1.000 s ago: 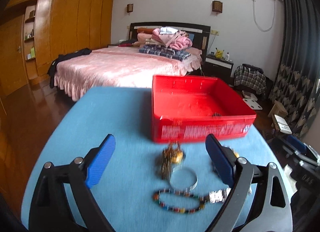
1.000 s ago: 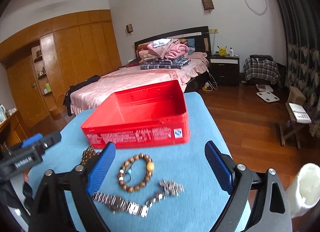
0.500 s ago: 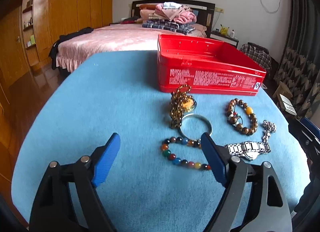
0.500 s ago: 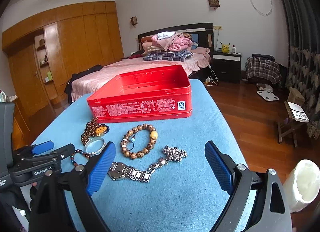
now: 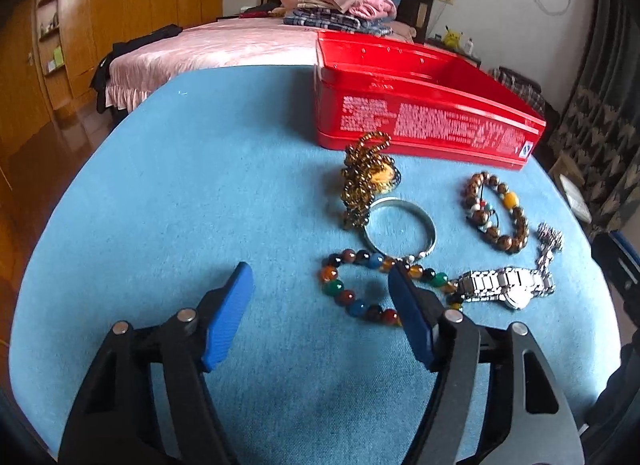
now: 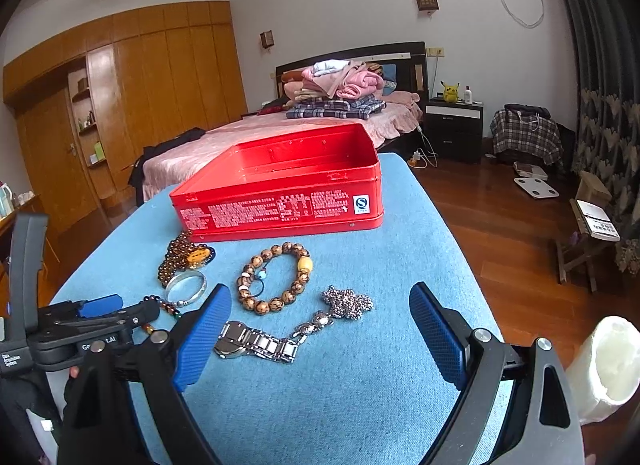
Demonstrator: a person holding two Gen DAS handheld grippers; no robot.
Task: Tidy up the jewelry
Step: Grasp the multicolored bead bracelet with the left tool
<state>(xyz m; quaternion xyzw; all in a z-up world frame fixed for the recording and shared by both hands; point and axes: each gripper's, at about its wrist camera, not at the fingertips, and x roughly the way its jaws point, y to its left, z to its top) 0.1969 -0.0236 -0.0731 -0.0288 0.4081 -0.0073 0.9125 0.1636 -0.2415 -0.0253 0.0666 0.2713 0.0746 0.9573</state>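
An open red tin box (image 5: 420, 113) (image 6: 288, 193) stands at the far side of a blue cloth table (image 5: 180, 193). Before it lie a gold-brown bead necklace (image 5: 366, 181) (image 6: 180, 255), a silver bangle (image 5: 400, 231) (image 6: 186, 287), a multicoloured bead bracelet (image 5: 352, 289), a brown wooden bead bracelet (image 5: 494, 211) (image 6: 276, 277), and a silver watch (image 5: 504, 289) (image 6: 256, 343) with a silver chain (image 6: 346, 303). My left gripper (image 5: 320, 307) is open and empty, low over the table, its right finger over the multicoloured bracelet. My right gripper (image 6: 320, 333) is open and empty, above the watch.
A pink bed with folded clothes (image 6: 340, 89) stands behind the table, with wooden wardrobes (image 6: 120, 113) to the left. A white roll (image 6: 600, 369) shows at the right edge of the right wrist view. The left gripper also shows at the left there (image 6: 80, 325).
My left gripper has dropped lower and moved toward the multicoloured bracelet, and its jaws have narrowed somewhat. My right gripper has drawn back and levelled out; the jewelry has not moved.
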